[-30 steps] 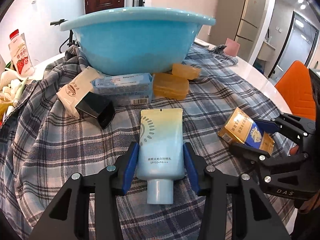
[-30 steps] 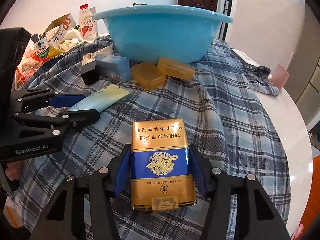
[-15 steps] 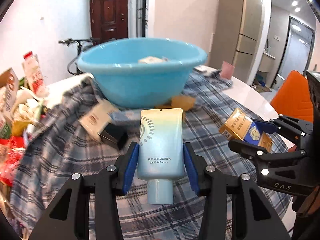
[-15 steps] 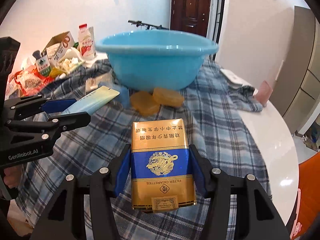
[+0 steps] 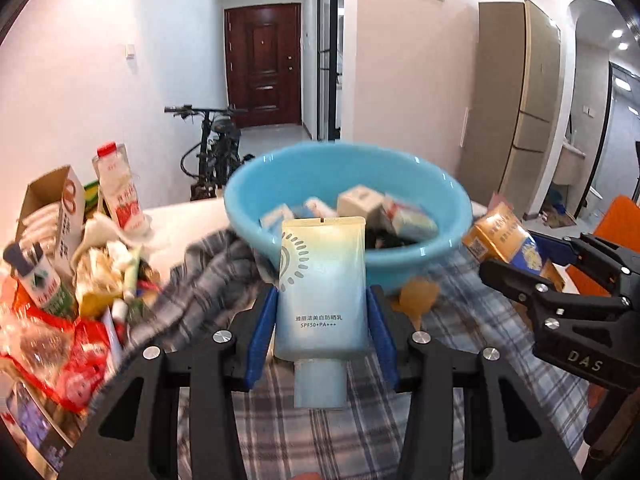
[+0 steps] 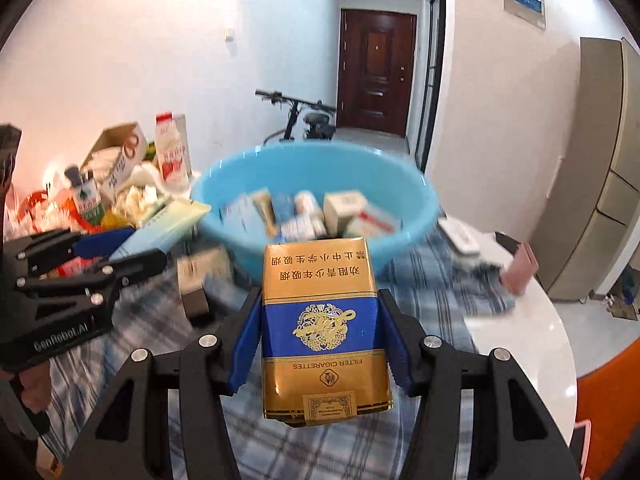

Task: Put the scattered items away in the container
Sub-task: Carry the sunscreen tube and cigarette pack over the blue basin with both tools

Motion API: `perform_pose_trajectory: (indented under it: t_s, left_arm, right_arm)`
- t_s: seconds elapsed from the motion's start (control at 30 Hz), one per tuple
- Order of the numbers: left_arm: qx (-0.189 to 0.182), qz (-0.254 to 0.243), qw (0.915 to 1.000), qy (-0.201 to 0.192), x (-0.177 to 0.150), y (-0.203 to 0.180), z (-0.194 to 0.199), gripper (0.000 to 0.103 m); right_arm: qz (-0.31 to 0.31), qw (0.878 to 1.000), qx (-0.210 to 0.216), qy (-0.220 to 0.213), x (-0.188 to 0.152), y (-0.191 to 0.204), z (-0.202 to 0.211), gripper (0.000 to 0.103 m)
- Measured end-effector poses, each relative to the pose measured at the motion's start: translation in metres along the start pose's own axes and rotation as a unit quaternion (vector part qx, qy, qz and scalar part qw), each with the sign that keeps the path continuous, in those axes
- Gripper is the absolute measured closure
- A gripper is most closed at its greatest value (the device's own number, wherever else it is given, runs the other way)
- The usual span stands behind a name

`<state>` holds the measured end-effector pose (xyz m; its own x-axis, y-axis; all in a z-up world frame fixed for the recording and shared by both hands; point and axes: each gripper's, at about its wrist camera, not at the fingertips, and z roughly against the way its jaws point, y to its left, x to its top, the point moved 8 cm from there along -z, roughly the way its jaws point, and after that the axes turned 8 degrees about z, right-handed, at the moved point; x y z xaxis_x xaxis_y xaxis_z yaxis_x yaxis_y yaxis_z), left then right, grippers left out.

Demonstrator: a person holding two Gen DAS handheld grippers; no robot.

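The blue basin (image 5: 348, 184), already holding several boxes, is sitting on the plaid cloth (image 5: 320, 432). Short of its near rim, the left gripper (image 5: 322, 336) is clamping a sunscreen tube (image 5: 322, 284) and the right gripper (image 6: 320, 344) is clamping a cigarette pack (image 6: 322, 320), both raised, apparently for dropping in.

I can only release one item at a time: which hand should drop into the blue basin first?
Probably the left. Its tongs hold the pale blue sunscreen tube, whose tip already overlaps the round light-blue plastic basin. The right tongs hold the gold-and-blue cigarette pack, seemingly farther off to the side.
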<state>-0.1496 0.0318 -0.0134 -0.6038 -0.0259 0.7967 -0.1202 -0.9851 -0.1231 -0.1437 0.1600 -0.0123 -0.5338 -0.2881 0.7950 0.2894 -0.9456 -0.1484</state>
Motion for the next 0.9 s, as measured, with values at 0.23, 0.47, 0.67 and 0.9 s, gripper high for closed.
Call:
perform_pose_trajectory:
  t_s: [0.23,0.47,0.67,0.9]
  left_arm:
    - [-0.004,-0.007,0.9995,-0.032,0.050,-0.004,-0.008,0.059]
    - [0.006,-0.007,0.9986,-0.052,0.100,0.000,-0.035,0.059]
    - [0.007,0.000,0.9981,-0.061,0.117,0.008,-0.055,0.059]
    - [0.011,0.007,0.9991,-0.040,0.109,0.016,-0.088,0.059]
  right_arm:
    - [-0.001,0.999,0.000,-0.038,0.064,-0.012,-0.008,0.045]
    - [-0.005,0.999,0.007,-0.044,0.111,-0.026,-0.037,0.045]
    - [-0.004,0.999,0.020,-0.037,0.128,-0.028,-0.070,0.045]
    - [0.003,1.000,0.021,-0.012,0.123,-0.022,-0.099,0.045]
